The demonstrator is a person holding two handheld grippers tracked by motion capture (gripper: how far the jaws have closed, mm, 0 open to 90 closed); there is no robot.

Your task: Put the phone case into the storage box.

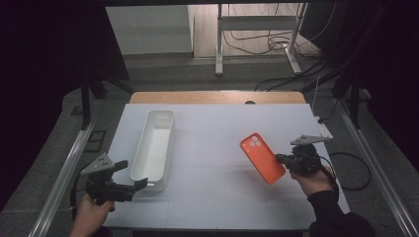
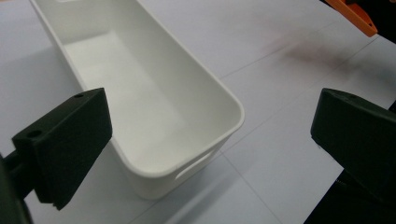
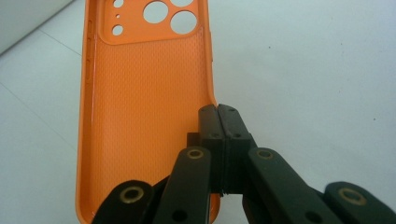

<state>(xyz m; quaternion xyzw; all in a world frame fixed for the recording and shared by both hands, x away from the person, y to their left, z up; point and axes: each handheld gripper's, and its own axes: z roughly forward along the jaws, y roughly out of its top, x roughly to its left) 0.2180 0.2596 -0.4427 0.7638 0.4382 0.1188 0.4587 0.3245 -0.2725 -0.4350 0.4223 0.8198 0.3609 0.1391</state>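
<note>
Right gripper [image 3: 218, 116]: fingers pinched flat on the side wall of an orange phone case [image 3: 140, 102], lifted clear of the white worktop [image 1: 217, 143]. Case likely light, flexible, thin-walled and slick; an edge pinch lets it swing, so a hold nearer mid-length seems safer. Left gripper [image 1: 131, 174]: fingers wide apart, holding nothing, at the near end of a white bin [image 2: 154, 107].
</note>
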